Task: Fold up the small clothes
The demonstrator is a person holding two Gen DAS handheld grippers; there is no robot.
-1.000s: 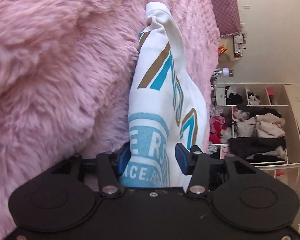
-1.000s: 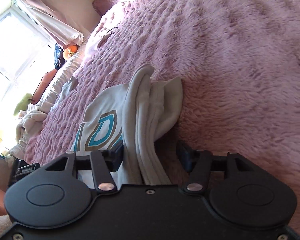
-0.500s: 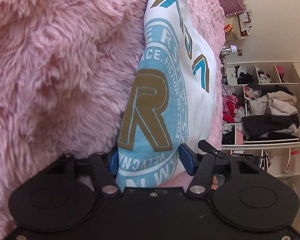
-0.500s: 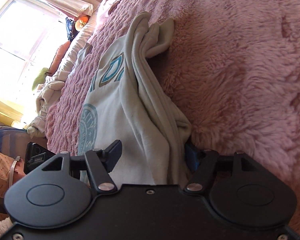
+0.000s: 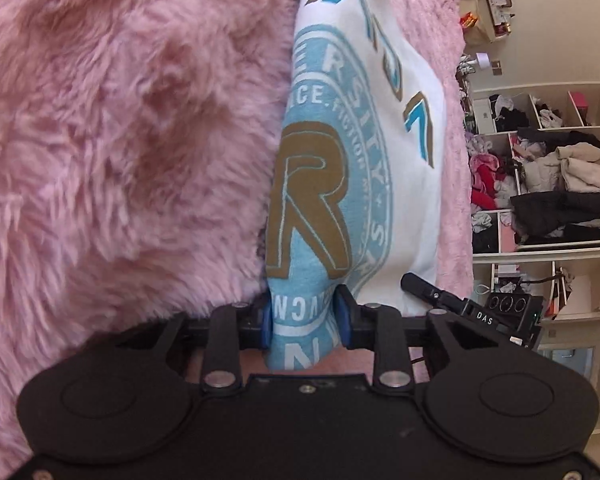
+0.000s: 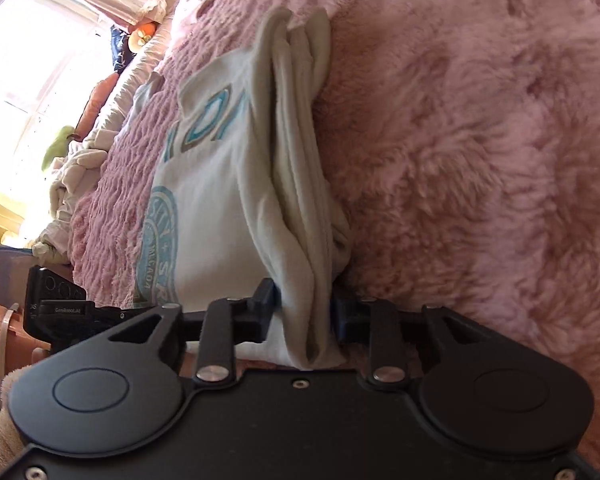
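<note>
A small white cotton T-shirt with a blue round badge and a big brown letter R (image 5: 332, 184) lies on a fluffy pink fur blanket (image 5: 120, 140) that covers a bed. The left gripper (image 5: 304, 318) has its two blue pads (image 5: 265, 326) squeezed tight on the near edge of the shirt, right on the blue printed part, so the cloth is bunched up between them. The rest of the shirt stretches away from the gripper, flat on the blanket, with blue and brown marks near its far end. In the right wrist view the same shirt (image 6: 220, 184) shows its side, where several layers of pale cloth are stacked in folds. The right gripper (image 6: 305, 314) is pinched shut on those folded layers at the near edge, with the cloth pressed between its dark fingers. The pink blanket (image 6: 480, 140) fills the space to the right of the shirt there. Each gripper can be seen from the other one's camera, so they are close side by side. Far off in the left view stands a white open shelf full of messy clothes (image 5: 548, 168). In the right view a bright window with a pale curtain (image 6: 48, 32) lets in light, and some rumpled white bedding (image 6: 72, 168) lies by it.
</note>
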